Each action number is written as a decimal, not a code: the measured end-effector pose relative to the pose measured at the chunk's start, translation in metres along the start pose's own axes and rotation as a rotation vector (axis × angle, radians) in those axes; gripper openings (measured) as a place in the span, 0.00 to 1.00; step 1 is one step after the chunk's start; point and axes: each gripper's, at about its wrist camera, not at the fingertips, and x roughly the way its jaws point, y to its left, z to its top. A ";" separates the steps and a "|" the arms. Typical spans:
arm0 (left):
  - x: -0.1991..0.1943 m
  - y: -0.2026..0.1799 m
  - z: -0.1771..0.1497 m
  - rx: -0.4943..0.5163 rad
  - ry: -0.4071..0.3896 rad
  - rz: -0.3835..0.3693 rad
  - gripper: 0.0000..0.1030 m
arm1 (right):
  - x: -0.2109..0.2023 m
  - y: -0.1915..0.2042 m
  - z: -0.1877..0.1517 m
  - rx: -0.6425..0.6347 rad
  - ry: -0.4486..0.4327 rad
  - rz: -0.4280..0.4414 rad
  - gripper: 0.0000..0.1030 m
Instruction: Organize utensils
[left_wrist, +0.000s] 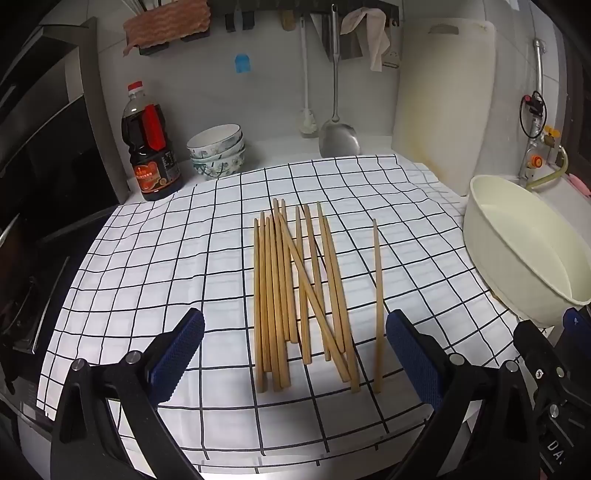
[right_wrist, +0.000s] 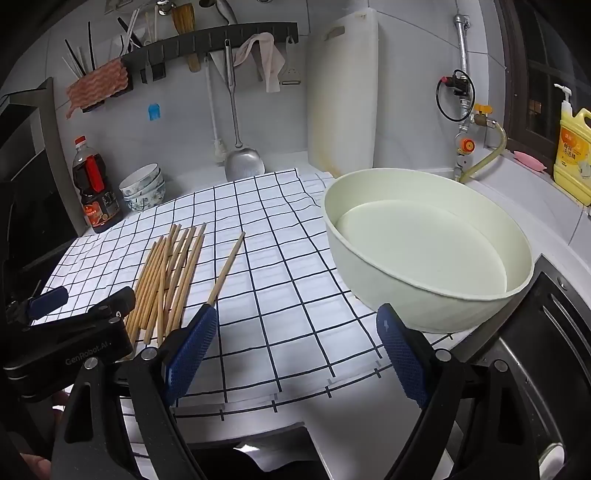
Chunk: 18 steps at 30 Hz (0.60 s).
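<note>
A bundle of wooden chopsticks (left_wrist: 295, 295) is laid on a checked cloth (left_wrist: 147, 258) spread over the counter, the sticks running from near to far, with one or two crossed diagonally over the rest. A single chopstick (left_wrist: 376, 306) is set apart just to the right of the bundle.

The left gripper (left_wrist: 295, 354) is held wide open and nothing is gripped by it — in the left wrist view the bundle's near ends are seen between its two blue-padded fingers (left_wrist: 177, 354), the lone stick lying just inside the right-hand finger. Whether the pads touch the cloth cannot be told.

The right gripper (right_wrist: 295, 350) is also spread wide, with nothing between its fingers but bare cloth. In the right wrist view the chopsticks (right_wrist: 166, 284) are found to the left of it, beyond its left finger, and the near end of the single chopstick (right_wrist: 227, 267) is hidden behind that finger's tip. The left gripper's black body (right_wrist: 66, 339) is seen at the near left.

A large cream basin (right_wrist: 424, 251) is placed on the cloth's right edge, just beyond the right gripper's right-hand finger. At the far left a dark sauce bottle (left_wrist: 149, 147) and a stack of patterned bowls (left_wrist: 216, 151) are stood against the wall, and a metal spatula (left_wrist: 338, 125) is hung behind the cloth.
</note>
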 end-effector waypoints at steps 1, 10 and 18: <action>0.000 0.000 0.000 0.001 0.000 0.000 0.94 | 0.000 0.000 0.000 -0.001 0.003 0.000 0.82; 0.002 0.002 0.000 0.002 0.002 0.005 0.94 | -0.002 0.003 0.000 -0.010 -0.009 -0.009 0.82; 0.005 0.006 -0.005 -0.001 -0.025 -0.004 0.94 | -0.001 0.004 0.000 -0.022 -0.017 -0.022 0.82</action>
